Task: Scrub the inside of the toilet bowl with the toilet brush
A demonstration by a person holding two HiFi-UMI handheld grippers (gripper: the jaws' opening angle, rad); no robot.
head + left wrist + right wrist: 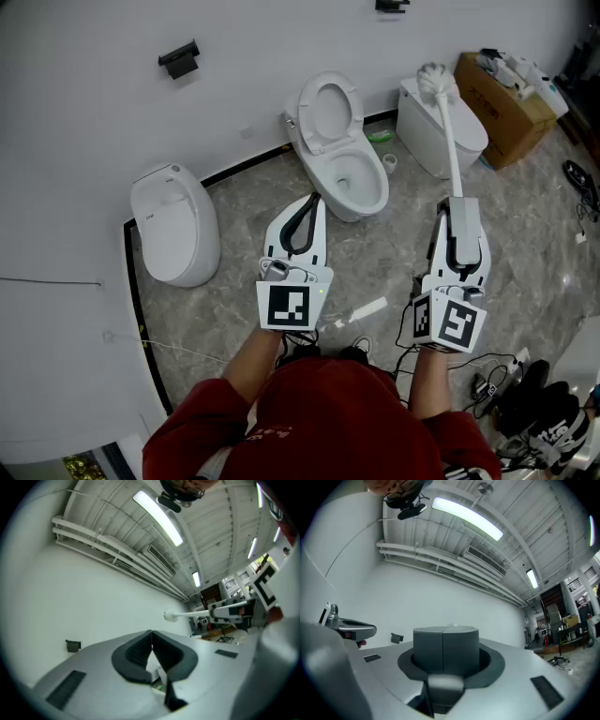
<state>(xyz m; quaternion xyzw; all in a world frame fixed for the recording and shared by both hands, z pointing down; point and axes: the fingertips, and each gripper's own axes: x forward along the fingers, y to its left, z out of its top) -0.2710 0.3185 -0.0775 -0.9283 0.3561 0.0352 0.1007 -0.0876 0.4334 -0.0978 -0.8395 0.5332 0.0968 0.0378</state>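
Note:
The white toilet (361, 192) stands by the far wall with its lid up and its bowl (354, 175) open. My right gripper (460, 202) is shut on the handle of the toilet brush (454, 150). The brush stands upright, its white bristle head (436, 81) raised above and to the right of the bowl. From the left gripper view the brush (170, 616) shows side-on. In the right gripper view the pads (446, 650) are pressed together and hide the handle. My left gripper (313, 199) hangs just in front of the toilet, shut on nothing, its tips (151, 633) touching.
A closed white toilet (174, 224) stands at the left, and another white unit (434, 131) at the right beside a cardboard box (504, 111). A black holder (178, 58) hangs on the wall. A small cup (390, 161), a white object (368, 308), cables and shoes (544, 412) lie on the floor.

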